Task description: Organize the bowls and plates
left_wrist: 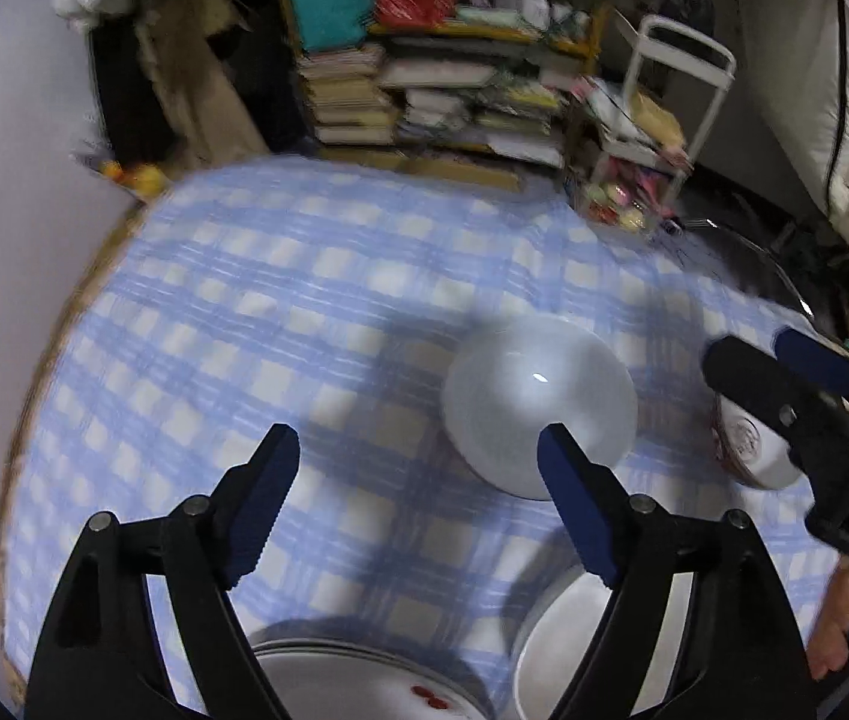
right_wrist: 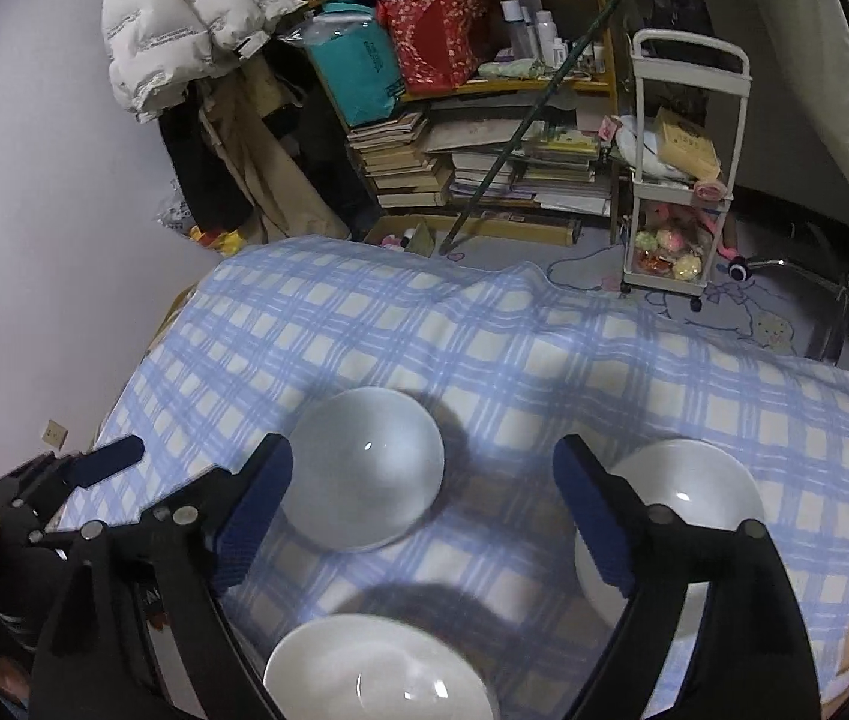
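A white bowl (left_wrist: 538, 405) sits on the blue checked tablecloth (left_wrist: 280, 312); it also shows in the right wrist view (right_wrist: 361, 468). A second white bowl (right_wrist: 679, 510) stands to its right, seen with a red logo in the left wrist view (left_wrist: 751, 450). A third white bowl (right_wrist: 376, 669) is nearest; in the left wrist view it (left_wrist: 562, 642) lies behind the right finger. A white plate (left_wrist: 358, 684) with red marks lies at the bottom. My left gripper (left_wrist: 418, 456) is open and empty above the cloth. My right gripper (right_wrist: 424, 468) is open and empty above the bowls, and shows in the left wrist view (left_wrist: 784, 372).
The table's left edge runs along a pale wall (right_wrist: 34, 240). Behind the table stand a cluttered bookshelf (right_wrist: 484, 150) and a white trolley (right_wrist: 682, 180). A white coat (right_wrist: 178, 12) hangs at the back left. A person's bare foot (left_wrist: 838, 624) shows at the table's right.
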`<move>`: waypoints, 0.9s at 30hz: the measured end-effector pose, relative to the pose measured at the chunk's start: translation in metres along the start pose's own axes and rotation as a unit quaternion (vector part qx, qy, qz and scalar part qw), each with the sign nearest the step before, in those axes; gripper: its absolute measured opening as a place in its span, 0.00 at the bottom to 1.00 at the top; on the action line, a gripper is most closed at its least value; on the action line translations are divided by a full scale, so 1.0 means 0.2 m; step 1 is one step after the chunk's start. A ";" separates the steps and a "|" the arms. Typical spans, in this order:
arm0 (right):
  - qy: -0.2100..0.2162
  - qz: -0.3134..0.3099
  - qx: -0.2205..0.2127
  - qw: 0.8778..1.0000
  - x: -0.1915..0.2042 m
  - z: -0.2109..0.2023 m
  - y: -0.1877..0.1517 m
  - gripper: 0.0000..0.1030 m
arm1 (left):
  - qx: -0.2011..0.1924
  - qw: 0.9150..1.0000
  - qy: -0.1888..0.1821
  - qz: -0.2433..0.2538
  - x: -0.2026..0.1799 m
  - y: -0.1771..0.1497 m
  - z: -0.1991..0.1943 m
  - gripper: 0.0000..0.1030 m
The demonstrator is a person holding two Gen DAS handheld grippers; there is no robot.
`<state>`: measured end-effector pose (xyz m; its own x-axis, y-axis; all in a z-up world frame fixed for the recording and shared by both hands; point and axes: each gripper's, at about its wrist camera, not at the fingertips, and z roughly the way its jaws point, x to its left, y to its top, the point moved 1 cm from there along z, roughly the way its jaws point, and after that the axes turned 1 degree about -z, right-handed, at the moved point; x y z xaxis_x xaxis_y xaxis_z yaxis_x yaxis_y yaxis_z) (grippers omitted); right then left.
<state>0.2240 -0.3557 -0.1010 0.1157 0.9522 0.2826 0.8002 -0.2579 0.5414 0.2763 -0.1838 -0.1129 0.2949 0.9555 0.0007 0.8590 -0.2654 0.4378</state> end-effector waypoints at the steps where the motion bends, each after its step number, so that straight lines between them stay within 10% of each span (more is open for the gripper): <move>1: -0.002 0.003 0.000 1.000 -0.01 0.03 0.00 0.90 | 0.006 1.000 -0.005 0.000 0.00 0.01 0.03 0.79; 17: -0.011 -0.003 0.067 0.998 0.01 0.37 -0.08 0.63 | 0.051 0.997 0.047 0.033 0.00 0.01 0.38 0.77; 24: -0.033 0.043 0.105 0.993 -0.04 0.46 -0.13 0.42 | 0.050 0.997 0.037 0.048 -0.05 -0.02 0.41 0.38; 27: 0.001 0.069 0.123 0.990 -0.06 0.50 -0.16 0.42 | 0.068 0.997 0.026 0.039 -0.06 -0.02 0.46 0.36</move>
<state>0.2560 -0.3426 -0.1997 0.2320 0.9106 0.3420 0.8965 -0.3366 0.2882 0.3070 -0.2062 -0.1969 0.3443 0.9355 0.0787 0.8839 -0.3513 0.3089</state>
